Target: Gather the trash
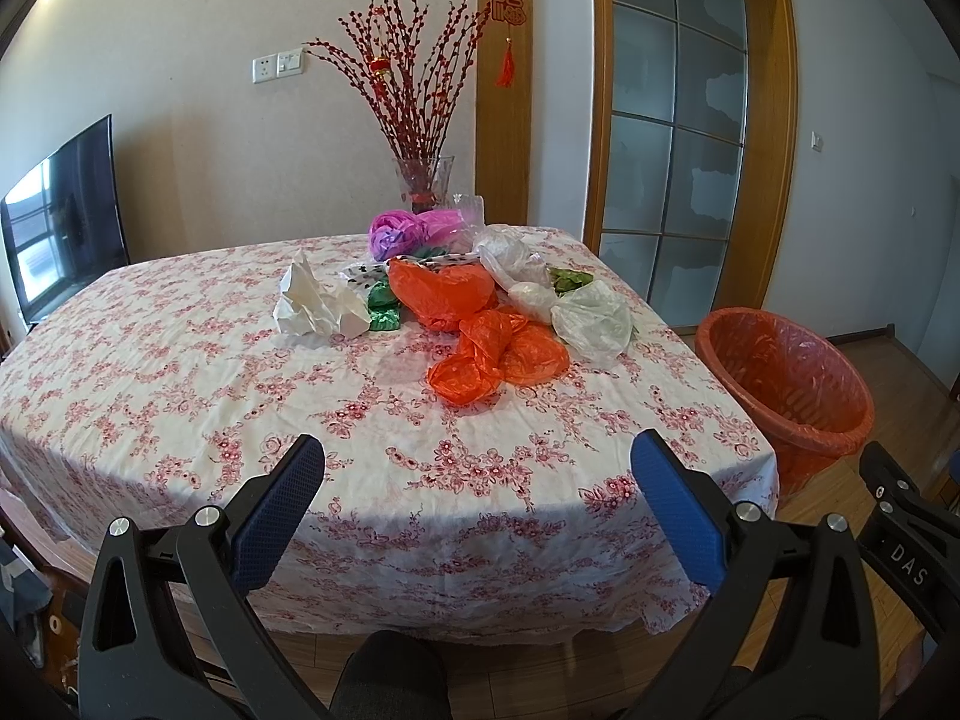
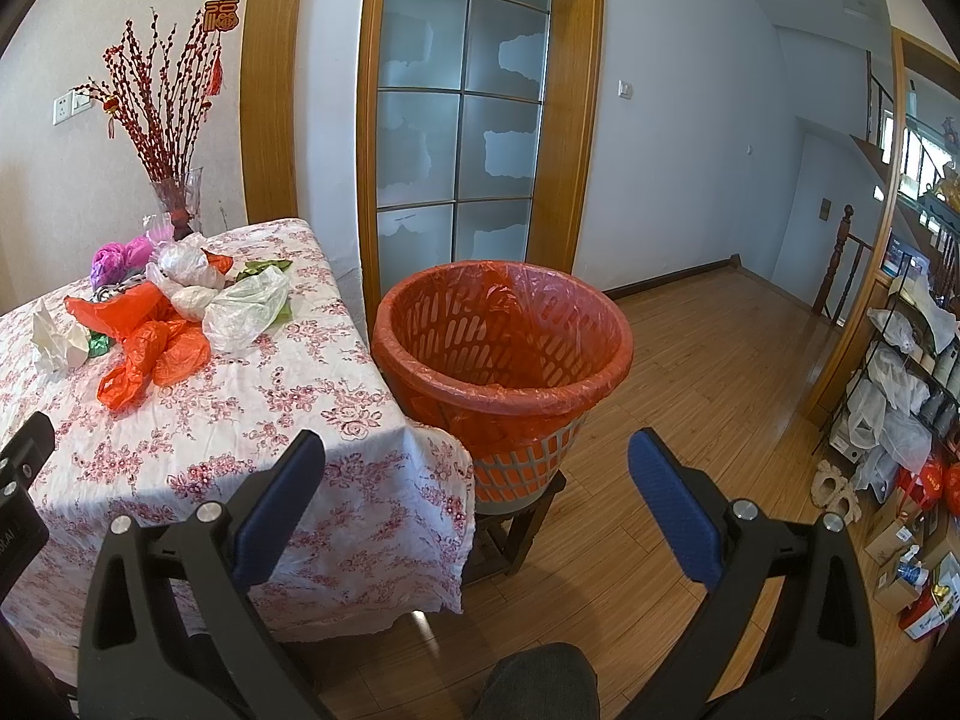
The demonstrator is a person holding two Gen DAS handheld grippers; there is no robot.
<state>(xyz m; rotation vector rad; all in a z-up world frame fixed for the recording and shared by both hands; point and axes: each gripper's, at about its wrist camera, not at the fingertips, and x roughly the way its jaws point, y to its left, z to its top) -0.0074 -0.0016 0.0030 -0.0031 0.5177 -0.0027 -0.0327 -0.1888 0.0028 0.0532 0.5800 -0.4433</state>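
A heap of trash lies at the far middle of the table with the floral cloth (image 1: 180, 396): orange plastic bags (image 1: 498, 354) (image 2: 150, 354), clear white bags (image 1: 591, 321) (image 2: 246, 306), crumpled white paper (image 1: 315, 306) (image 2: 54, 339), green foil wrappers (image 1: 381, 306) and a purple bag (image 1: 393, 231) (image 2: 111, 258). A basket bin lined with an orange bag (image 1: 792, 384) (image 2: 504, 354) stands on a small stool off the table's right edge. My left gripper (image 1: 477, 456) hangs open over the near table edge, well short of the heap. My right gripper (image 2: 477, 456) is open before the bin, holding nothing.
A glass vase of red branches (image 1: 423, 180) (image 2: 174, 192) stands behind the heap. A television (image 1: 60, 222) is at the left, a frosted glass door (image 2: 462, 120) behind the bin. Wooden floor (image 2: 708, 372) stretches right toward a shelf of bags and boxes (image 2: 906, 396). A dark knee (image 1: 390, 678) shows below.
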